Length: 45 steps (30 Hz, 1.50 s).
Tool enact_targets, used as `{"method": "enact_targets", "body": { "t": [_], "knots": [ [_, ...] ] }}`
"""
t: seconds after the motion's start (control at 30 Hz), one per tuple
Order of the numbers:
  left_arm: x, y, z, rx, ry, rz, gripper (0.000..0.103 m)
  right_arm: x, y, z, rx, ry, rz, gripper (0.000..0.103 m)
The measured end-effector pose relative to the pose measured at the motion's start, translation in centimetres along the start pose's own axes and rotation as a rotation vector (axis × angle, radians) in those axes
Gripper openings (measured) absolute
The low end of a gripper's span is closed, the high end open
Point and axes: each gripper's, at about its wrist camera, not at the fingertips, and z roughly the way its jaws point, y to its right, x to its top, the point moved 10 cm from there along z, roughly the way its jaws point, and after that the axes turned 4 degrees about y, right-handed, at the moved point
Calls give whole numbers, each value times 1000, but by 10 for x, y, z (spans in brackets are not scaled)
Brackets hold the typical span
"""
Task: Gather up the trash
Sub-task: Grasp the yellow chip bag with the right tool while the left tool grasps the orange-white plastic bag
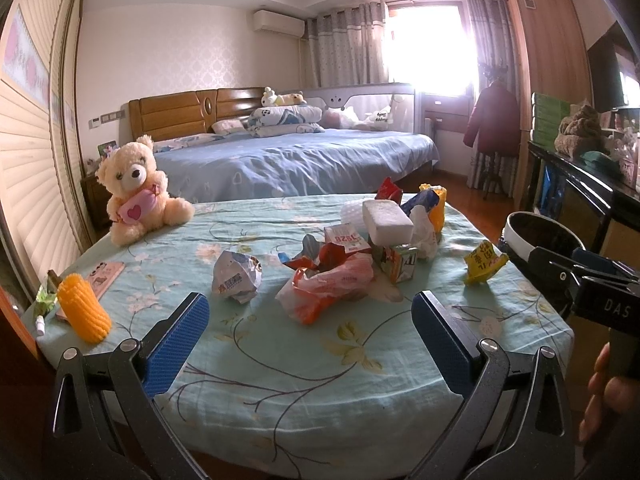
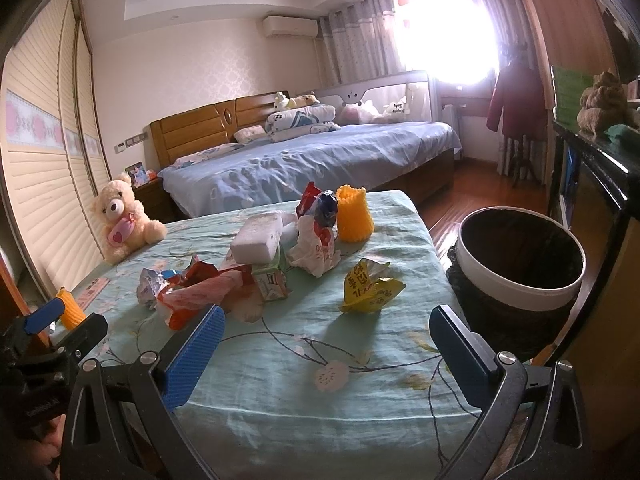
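- Grippers first: the left hand-held gripper [image 1: 310, 338] hangs over the near edge of the tabletop [image 1: 280, 364] with its blue fingers spread wide, nothing between them.
- Right hand-held gripper [image 2: 326, 350] looks the same, jaws wide apart and empty, low over the near edge too.
- Closest trash to the right one is a yellow wrapper [image 2: 370, 288], sitting by itself near the right side of the flowery teal cloth.
- Just ahead of the left one: a crumpled paper ball [image 1: 236, 276] and an orange-and-white plastic bag [image 1: 328, 286], side by side.
- Behind those is the main heap: a small carton [image 1: 400, 262], red wrappers, and a white foam block [image 1: 387, 220] resting on top of the pile.
- Yellow foam net sleeve [image 2: 354, 216] stands upright at the far end of the heap; another one [image 1: 84, 308] stands at the left edge of the tabletop.
- Trash bin [image 2: 520, 264] with a white rim and black liner sits just off the right edge of the tabletop. Can't see anything inside it, too dark.
- Teddy bear [image 1: 136, 192] sits at the far left corner, with a bed [image 1: 296, 156] behind.
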Motion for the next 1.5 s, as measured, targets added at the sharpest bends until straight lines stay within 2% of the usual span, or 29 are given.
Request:
{"method": "enact_targets", "body": {
  "t": [0.53, 0.8, 1.03, 1.33, 1.37, 1.43, 1.5],
  "knots": [
    [-10, 3, 8, -16, -30, -7, 103, -9, -6, 4, 6, -20, 12, 103],
    [-23, -12, 42, -39, -131, -64, 103, -15, 10, 28, 7, -77, 41, 102],
    [-36, -18, 79, -41, -202, -64, 101, -22, 28, 59, -9, -142, 65, 101],
    [-41, -21, 117, -47, -262, -75, 95, -26, 42, 92, -15, -218, 106, 93],
    [-41, -21, 121, -46, -265, -71, 95, -27, 43, 96, -14, -229, 111, 90],
    [-43, -20, 127, -51, -279, -71, 90, -28, 44, 101, -12, -247, 118, 83],
    [-45, -18, 132, -70, -300, -78, 79, -29, 46, 105, -11, -260, 123, 75]
  ]
}}
